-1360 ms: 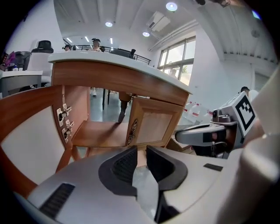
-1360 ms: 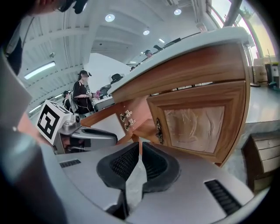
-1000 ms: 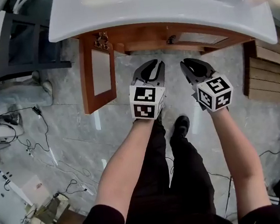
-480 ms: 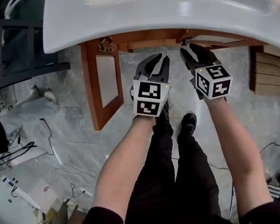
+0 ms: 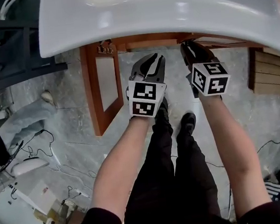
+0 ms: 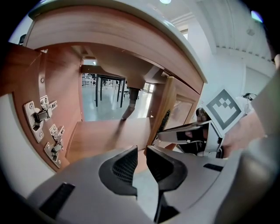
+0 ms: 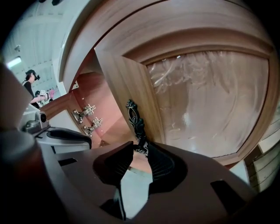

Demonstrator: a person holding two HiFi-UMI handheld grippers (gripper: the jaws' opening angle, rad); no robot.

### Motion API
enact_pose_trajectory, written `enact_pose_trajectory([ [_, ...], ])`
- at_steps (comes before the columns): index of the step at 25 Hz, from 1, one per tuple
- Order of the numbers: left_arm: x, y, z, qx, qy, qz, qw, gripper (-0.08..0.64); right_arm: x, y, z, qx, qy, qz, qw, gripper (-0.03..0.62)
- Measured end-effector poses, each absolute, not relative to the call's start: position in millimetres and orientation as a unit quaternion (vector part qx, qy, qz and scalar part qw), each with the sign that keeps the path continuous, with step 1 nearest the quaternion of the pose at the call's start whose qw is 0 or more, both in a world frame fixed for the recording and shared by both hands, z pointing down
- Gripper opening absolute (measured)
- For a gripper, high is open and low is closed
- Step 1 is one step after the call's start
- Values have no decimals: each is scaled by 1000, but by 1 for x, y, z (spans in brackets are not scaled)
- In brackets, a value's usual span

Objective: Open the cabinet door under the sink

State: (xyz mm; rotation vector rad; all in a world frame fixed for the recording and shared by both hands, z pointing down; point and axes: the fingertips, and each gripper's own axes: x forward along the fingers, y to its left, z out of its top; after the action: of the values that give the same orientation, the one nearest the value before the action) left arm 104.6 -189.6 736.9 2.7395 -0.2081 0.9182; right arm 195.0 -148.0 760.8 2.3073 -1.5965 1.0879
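Under the white sink (image 5: 158, 11) stands a wooden cabinet. Its left door (image 5: 103, 85) is swung wide open. Its right door (image 7: 205, 96), with a frosted panel, stands slightly ajar and carries a dark ornate handle (image 7: 135, 120). My right gripper (image 7: 140, 151) is at that handle. Its jaws have just been closing, the handle's lower end sits at their tips, and a gap still shows. In the head view the right gripper (image 5: 188, 45) reaches under the sink's rim. My left gripper (image 6: 142, 151) points into the cabinet, jaws slightly apart and empty. The head view has the left gripper (image 5: 155, 57) beside the open door.
The open door's hinges (image 6: 41, 113) show at the left, and the cabinet floor (image 6: 109, 133) lies ahead. My legs and shoes (image 5: 186, 121) stand on the marble floor. Cables (image 5: 33, 146) trail at the left, a dark stand (image 5: 17, 47) is at the upper left, and wooden slats (image 5: 271, 74) are at the right.
Both grippers have moved closer to the cabinet. The right one's tips now sit under the sink's rim at the right door.
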Motion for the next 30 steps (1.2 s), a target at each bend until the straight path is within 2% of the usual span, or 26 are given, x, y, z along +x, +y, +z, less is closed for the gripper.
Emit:
enact_pose_trajectory([
  [4, 110, -192, 732, 942, -66, 308, 113, 72, 193, -148, 761, 768, -528, 351, 93, 117],
  [17, 143, -165, 696, 960, 13, 267, 77, 74, 175, -128, 758, 753, -553, 342, 100, 95],
  [23, 155, -139, 678, 963, 82, 250, 60, 135, 159, -105, 759, 740, -568, 349, 94, 98],
  [30, 152, -123, 663, 962, 123, 242, 38, 143, 158, -101, 756, 738, -576, 341, 90, 97],
])
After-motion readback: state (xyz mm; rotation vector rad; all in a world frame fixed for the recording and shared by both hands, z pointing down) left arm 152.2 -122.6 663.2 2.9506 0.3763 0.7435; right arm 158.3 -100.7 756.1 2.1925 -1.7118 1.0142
